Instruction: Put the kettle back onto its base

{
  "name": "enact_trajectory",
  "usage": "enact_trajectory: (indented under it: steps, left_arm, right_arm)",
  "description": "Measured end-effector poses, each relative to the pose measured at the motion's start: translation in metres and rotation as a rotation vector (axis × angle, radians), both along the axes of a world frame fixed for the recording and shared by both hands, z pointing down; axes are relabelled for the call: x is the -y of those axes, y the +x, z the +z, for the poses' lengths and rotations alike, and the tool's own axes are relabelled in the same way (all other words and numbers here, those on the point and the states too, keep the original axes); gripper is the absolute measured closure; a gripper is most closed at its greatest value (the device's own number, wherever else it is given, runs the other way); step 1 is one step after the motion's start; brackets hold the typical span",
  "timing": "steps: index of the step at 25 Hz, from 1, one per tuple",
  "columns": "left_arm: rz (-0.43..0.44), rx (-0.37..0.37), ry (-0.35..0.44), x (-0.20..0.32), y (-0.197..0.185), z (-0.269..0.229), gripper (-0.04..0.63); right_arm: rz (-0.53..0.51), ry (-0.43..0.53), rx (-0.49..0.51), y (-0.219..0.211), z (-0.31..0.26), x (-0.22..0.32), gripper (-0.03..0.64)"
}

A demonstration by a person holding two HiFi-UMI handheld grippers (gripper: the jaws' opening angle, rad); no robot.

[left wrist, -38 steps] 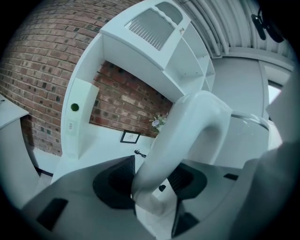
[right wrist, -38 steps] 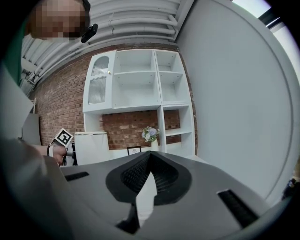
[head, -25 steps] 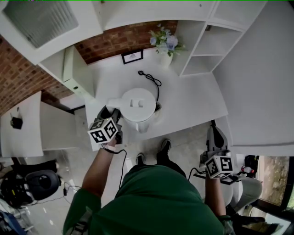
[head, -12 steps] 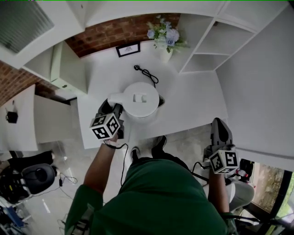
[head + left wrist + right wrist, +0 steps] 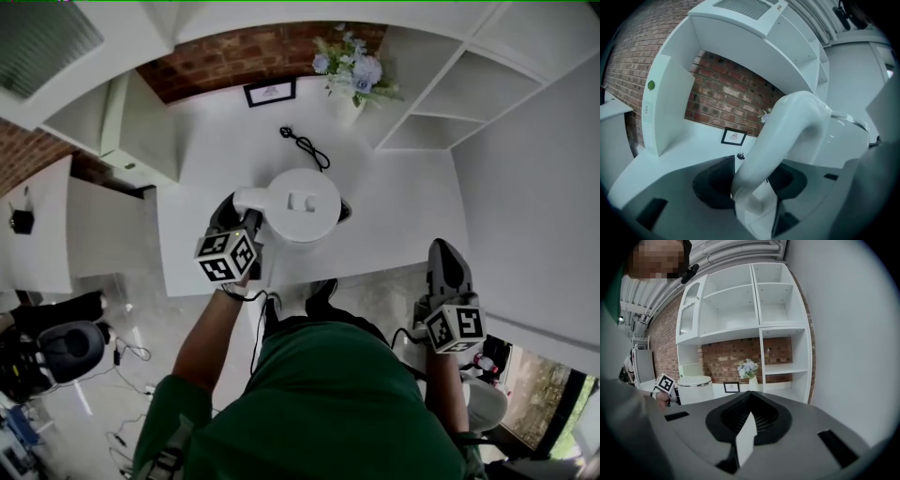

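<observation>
**Kettle at its base, handle held fast in the left claw**

The left claw (image 5: 242, 219) is clamped round the handle (image 5: 785, 133) of the white kettle (image 5: 302, 202). The kettle stands upright over the middle of the white worktop (image 5: 403, 216). A dark sliver just past the kettle's right side is judged to be the base (image 5: 345, 211). Whether the kettle is seated on it or hangs a shade above cannot be told from overhead. The right claw (image 5: 745, 434) is closed on nothing. It hangs off the worktop, well apart to the kettle's right, over the floor beside the person.

The step in hand looks to be the set-down itself. The base peeks out on one side only, so the kettle appears slightly off-centre over it. The next move would likely call for a small shift toward that side with the kettle kept level. A straight lowering would follow until the bottom settles, and the handle would be released only after that.

Room is mixed. The worktop's front edge runs just in front of the kettle, and its left edge is near, beyond the left claw, so any slide that way has little margin. To the kettle's right and behind it the surface lies open. A black cord (image 5: 306, 148) lies loose behind the kettle, apart from it. A framed picture (image 5: 270, 92) and a vase of flowers (image 5: 354, 80) stand farther behind, by the brick wall. White shelving (image 5: 450, 103) rises behind and to the right of the kettle.
</observation>
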State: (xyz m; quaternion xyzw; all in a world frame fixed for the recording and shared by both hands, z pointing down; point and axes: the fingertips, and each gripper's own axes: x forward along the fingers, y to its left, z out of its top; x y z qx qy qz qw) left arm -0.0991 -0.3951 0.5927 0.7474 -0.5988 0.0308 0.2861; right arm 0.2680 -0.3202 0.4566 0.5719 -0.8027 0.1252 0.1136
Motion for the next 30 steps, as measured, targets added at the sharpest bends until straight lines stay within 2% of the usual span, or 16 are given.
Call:
enact_trajectory:
  steps: [7, 20, 26, 30]
  left_arm:
    - [0.009, -0.012, 0.001, 0.001, 0.007, 0.012, 0.383]
    - [0.035, -0.022, 0.014, 0.005, 0.007, 0.026, 0.383]
    - [0.092, 0.021, 0.039, -0.001, 0.014, 0.029, 0.383]
    - [0.134, 0.046, 0.028, -0.004, 0.015, 0.033, 0.383]
  right_arm:
    - [-0.029, 0.007, 0.003, -0.014, -0.002, 0.007, 0.603]
    - [-0.015, 0.001, 0.001, -0.021, -0.003, -0.007, 0.603]
    - [0.008, 0.004, 0.009, -0.023, -0.001, -0.015, 0.603]
    - [0.013, 0.012, 0.022, -0.028, -0.004, -0.02, 0.603]
